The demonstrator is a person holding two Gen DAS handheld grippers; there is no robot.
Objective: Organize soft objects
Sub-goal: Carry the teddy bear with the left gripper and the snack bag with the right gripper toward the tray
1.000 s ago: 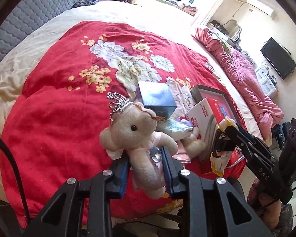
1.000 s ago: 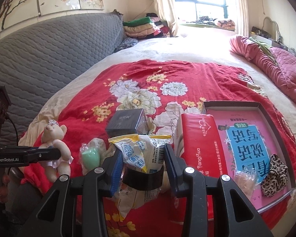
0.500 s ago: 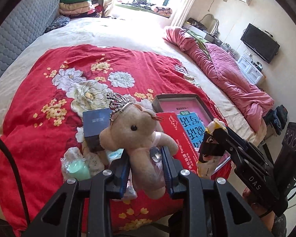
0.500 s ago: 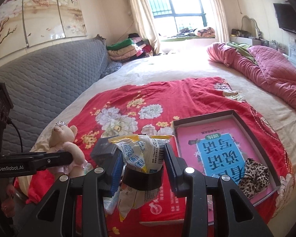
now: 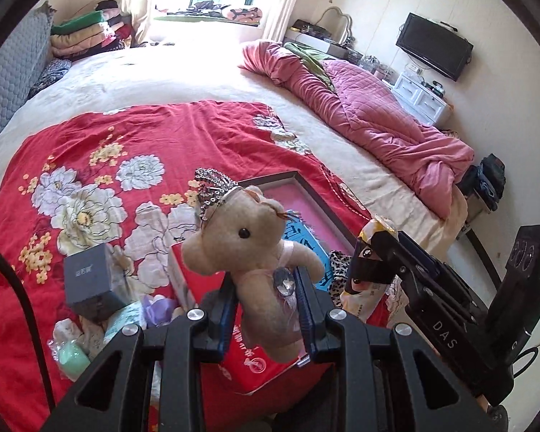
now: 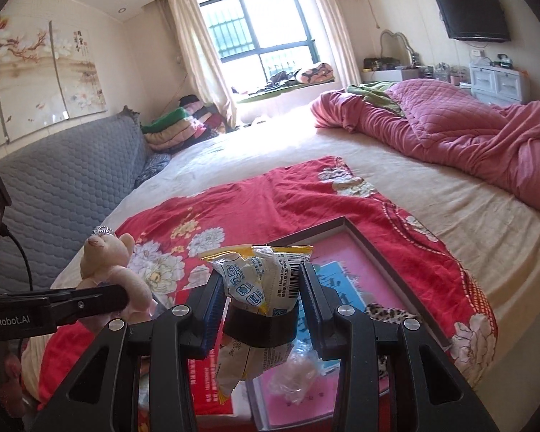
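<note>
Bedroom view from two hand-held grippers above a red blanket (image 5: 144, 136) spread on a bed. Chosen landmark: a dark-rimmed tray (image 5: 316, 198) with a pink base, lying on that blanket.

Left gripper (image 5: 266, 302): narrow jaws pressed on the waist of a teddy bear (image 5: 255, 252) with a silver crown, upright and clear of the blanket. Right gripper (image 6: 259, 302): jaws about half apart, closed on a crinkled snack packet (image 6: 259, 277) ringed by a black band, also in the air.

Compared with a second ago: both grips unchanged, both loads carried up and across toward the tray. Bear then above the clutter left of the tray; now above a red box (image 5: 255, 363) just beside the tray's left side, its head overlapping the tray's near corner in the left view. Packet then in front of the red box; now hanging over the tray's near edge.

Already inside the tray: a leopard-print scrunchie (image 6: 388, 313) and a small clear-wrapped item near the front. Left of the tray, beyond the red box: a grey box (image 5: 88, 280) and a few wrapped bits.

Likely meaning for the task: pick-up done for both soft things, carry nearly over, lowering and release into the tray apparently next. Neither load lowered yet.
</note>
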